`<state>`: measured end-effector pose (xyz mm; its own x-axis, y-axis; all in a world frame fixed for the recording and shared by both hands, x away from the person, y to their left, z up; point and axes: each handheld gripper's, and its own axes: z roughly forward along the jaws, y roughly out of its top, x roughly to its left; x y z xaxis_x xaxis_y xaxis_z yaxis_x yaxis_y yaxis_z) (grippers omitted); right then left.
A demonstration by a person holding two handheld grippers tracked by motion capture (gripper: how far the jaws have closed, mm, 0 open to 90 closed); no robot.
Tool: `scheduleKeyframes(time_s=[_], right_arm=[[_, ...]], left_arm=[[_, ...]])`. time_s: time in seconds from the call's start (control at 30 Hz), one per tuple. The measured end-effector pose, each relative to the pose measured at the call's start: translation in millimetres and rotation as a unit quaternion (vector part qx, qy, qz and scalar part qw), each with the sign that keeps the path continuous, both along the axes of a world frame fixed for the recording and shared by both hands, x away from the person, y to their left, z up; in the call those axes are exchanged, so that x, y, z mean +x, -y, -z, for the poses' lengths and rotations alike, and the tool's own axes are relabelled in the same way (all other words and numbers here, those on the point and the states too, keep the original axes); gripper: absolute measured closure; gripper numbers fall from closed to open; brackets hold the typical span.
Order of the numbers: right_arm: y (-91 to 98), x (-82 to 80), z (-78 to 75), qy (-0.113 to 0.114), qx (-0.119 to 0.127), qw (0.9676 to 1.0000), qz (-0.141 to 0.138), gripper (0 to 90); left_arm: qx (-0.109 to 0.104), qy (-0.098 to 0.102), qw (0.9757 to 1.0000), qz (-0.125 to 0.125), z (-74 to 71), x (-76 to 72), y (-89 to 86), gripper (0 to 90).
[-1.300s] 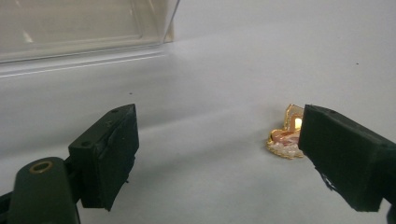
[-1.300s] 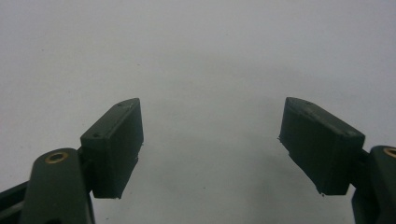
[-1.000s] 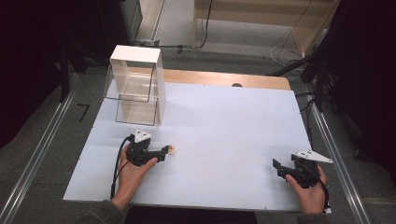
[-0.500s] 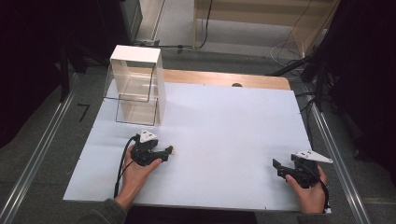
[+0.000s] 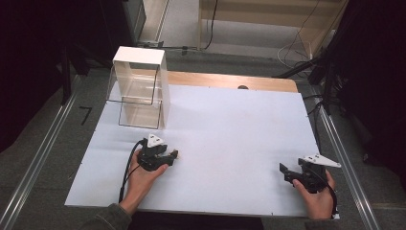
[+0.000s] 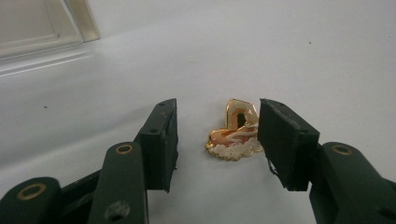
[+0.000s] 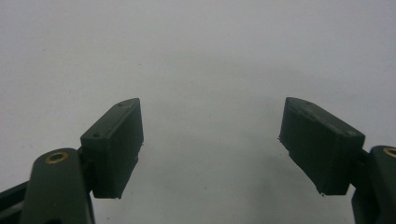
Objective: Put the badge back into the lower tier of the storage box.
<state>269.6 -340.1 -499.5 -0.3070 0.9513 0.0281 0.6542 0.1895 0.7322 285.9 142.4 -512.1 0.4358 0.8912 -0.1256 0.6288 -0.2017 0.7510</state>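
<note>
Grippers sit low on a white table, one in each of the person's hands. Compared with a second ago, the left gripper has slid forward and slightly toward frame right, so the small gold-edged trinket that lay clear of its tips now sits between the jaws. The right gripper, at lower right of the high view, has not shifted.

In the left gripper view the jaws stand apart with the trinket between them on the tabletop, just beside the right-hand pad and apart from the left-hand one; whether it touches that pad cannot be told. The piece is orange and cream with a shiny gold rim, part lying flat, part rising upright.

A clear plastic box with a white top stands in the upper left of the high view, just beyond the left gripper; nothing can be made out inside it. Its lower corner appears at upper left of the left gripper view.

The right gripper view shows its jaws spread wide over bare white surface. From above, the trinket is a pale speck at the left gripper's tips; its colour and shape read in the close view alone.
</note>
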Motion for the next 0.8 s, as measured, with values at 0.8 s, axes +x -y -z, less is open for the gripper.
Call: scheduleKeyframes(time_s=[0.8], right_arm=[[0.1,0.0,0.0,0.0,-0.001,1.0,0.0,20.1]], left_arm=[[0.02,0.029,0.9994,0.005,-3.9,-8.5,12.7,73.3]])
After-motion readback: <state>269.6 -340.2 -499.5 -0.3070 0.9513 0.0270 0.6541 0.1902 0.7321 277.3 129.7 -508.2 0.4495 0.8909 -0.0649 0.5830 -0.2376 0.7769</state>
